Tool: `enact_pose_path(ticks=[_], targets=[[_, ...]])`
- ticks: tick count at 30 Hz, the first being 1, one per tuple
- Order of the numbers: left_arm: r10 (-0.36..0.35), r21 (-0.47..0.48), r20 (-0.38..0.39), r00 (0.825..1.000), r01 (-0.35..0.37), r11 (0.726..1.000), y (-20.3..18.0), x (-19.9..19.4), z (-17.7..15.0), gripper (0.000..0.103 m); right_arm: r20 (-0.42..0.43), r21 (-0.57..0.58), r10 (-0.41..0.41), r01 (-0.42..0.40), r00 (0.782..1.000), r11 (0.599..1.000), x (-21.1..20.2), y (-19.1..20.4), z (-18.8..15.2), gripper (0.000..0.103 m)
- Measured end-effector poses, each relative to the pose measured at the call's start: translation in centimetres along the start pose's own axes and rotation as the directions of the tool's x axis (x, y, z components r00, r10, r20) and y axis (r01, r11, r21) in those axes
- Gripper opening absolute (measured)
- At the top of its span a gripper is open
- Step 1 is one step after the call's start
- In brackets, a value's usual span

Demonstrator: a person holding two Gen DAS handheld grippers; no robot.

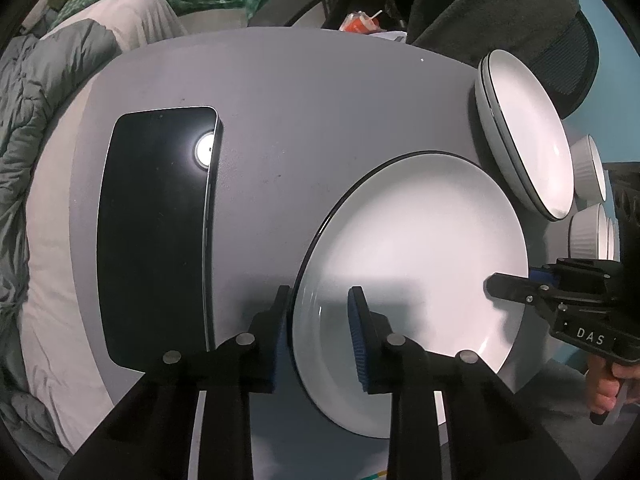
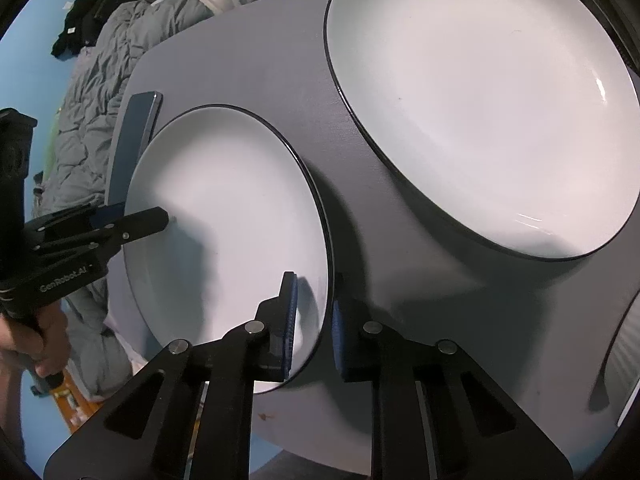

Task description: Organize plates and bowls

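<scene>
My left gripper and right gripper straddle opposite rims of the plate, fingers apart; glazed, slippery, breakable, so grip rims squarely.

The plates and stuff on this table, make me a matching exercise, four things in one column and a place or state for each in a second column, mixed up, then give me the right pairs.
Things:
1. near plate
2. stacked plates
3. phone
4. ribbed bowls

Places or states:
A. lying flat, dark screen reflecting a light
B. at the far right edge of the left wrist view, past the plates
C. rim straddled on opposite sides by the left gripper and right gripper, jaws apart
D. one on another, beyond the near plate

Pairs: 1-C, 2-D, 3-A, 4-B
</scene>
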State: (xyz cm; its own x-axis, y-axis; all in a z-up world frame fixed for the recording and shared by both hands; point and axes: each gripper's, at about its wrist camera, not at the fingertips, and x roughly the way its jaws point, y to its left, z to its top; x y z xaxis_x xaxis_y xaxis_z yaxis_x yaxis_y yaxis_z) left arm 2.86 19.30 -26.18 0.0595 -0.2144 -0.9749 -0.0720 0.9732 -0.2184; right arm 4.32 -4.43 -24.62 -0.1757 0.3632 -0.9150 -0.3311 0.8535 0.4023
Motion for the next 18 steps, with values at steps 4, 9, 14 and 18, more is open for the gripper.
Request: enact_pose_path(ticks=[4,9,14,18], targets=[[0.016,-0.010,0.009,1.000,-0.016,1.000,0.3,-0.1,-0.1,0.022,-0.011,0.005,0.005,-0.005,1.000,1.000,-0.1,-0.3,0.1,0.012],[-0.020,-0.043,-0.004,1.000,0.019,0.999,0.7,0.2,-1.2,0.022,-0.022,0.005,-0.005,0.005,1.000,1.000,-0.3,-0.5,-0.2,0.012],[-0.030,-0.064,-0.014,0.999,0.029,0.997,-0.1,0.3,-2.9,0.022,-0.041,0.008,-0.009,0.009,0.999,1.000,-0.5,-0.9,-0.9,0.012],[-0.036,-0.090,-0.004,0.999,0.036,0.995,-1.3,0.2,-4.3,0.022,-0.044,-0.001,-0.021,0.021,0.999,1.000,-1.1,-1.8,-1.8,0.012]])
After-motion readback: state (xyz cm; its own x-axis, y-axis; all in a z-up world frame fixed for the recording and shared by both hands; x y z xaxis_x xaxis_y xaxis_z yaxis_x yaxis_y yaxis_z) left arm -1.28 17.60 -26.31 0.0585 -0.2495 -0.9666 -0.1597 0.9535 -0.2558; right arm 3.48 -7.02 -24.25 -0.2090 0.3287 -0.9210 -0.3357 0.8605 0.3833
